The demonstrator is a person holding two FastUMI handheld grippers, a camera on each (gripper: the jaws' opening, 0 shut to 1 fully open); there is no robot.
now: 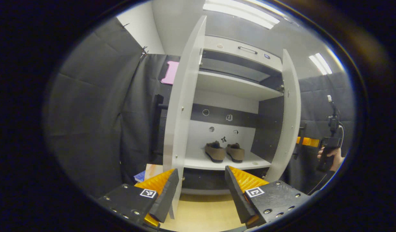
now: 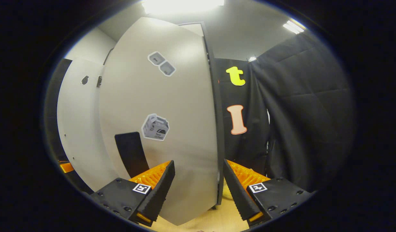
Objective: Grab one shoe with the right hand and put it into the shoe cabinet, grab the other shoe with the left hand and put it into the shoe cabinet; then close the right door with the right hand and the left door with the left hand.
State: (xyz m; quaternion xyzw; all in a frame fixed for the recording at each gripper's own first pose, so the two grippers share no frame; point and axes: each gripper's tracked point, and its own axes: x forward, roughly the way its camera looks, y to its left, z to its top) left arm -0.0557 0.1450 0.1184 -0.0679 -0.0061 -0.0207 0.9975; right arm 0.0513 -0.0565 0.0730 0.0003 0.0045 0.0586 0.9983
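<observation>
Two brown shoes (image 1: 215, 150) (image 1: 235, 152) sit side by side on the lower shelf (image 1: 198, 163) of the white shoe cabinet. Both doors stand open: the left door (image 1: 182, 106) edge-on, close in front of me, and the right door (image 1: 290, 112) farther off. My left gripper (image 1: 201, 175) is open and holds nothing, and the left door's lower edge runs down just inside its left finger. In the right gripper view, my right gripper (image 2: 198, 169) is open right against the right door's outer face (image 2: 172, 96), near its black handle (image 2: 130, 154). The door's edge stands between the fingers.
A hand (image 1: 336, 158) holding a gripper shows at the far right, beyond the right door. A drawer with a metal handle (image 1: 248, 49) tops the cabinet. Papers (image 1: 149, 172) lie low beside the left door. Pale wooden floor (image 1: 201, 212) lies below. Black cloth hangs all around.
</observation>
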